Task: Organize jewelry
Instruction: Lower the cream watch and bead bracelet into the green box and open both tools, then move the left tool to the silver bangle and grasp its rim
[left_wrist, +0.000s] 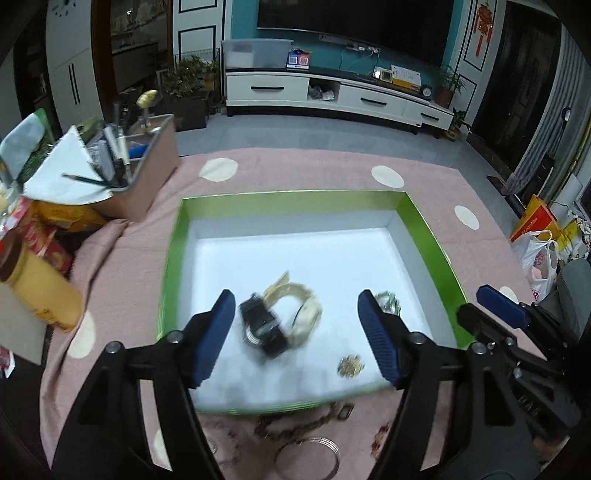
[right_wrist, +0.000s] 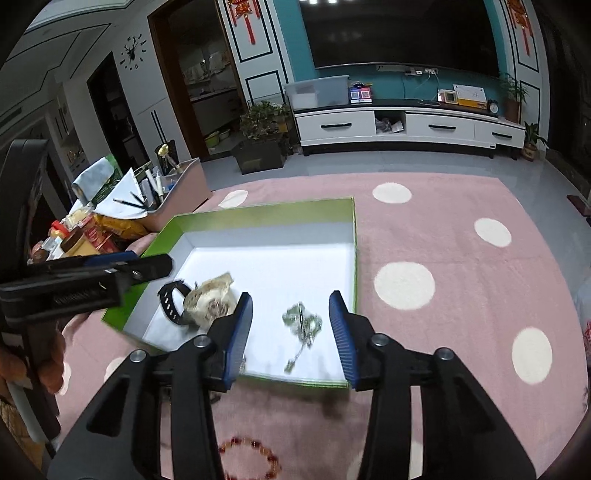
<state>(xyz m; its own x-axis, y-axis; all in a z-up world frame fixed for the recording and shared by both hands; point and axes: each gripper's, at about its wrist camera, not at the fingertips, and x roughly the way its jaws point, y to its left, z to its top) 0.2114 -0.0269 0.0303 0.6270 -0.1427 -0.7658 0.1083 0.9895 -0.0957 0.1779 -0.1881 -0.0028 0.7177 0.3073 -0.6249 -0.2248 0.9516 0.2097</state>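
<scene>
**Kid:** Where is the jewelry?

**Helper:** Most of it lies in the green box (left_wrist: 173, 236) with the white floor. The box sits on a pink cloth with white dots (right_wrist: 443, 229).

**Kid:** What is under the left gripper (left_wrist: 297, 334)?

**Helper:** A black watch (left_wrist: 260, 325) and a cream-colored watch (left_wrist: 303, 314), touching each other. They look blurry. They lie between the two blue fingers, but the fingers are spread wide and press on nothing.

**Kid:** And the right gripper (right_wrist: 293, 338)?

**Helper:** Its fingers are apart too. A silver chain piece (right_wrist: 303, 326) lies on the box floor between them, not squeezed. It is blurry as well.

**Kid:** Anything else in the box?

**Helper:** A small gold piece (left_wrist: 350, 365) near the front wall, just beside the left gripper's right finger.

**Kid:** And outside the box?

**Helper:** A silver bangle (left_wrist: 308, 456) and a brown chain (left_wrist: 295, 428) lie on the cloth in front of the box. A red bead bracelet (right_wrist: 247, 458) lies there too, below the right gripper.
</scene>
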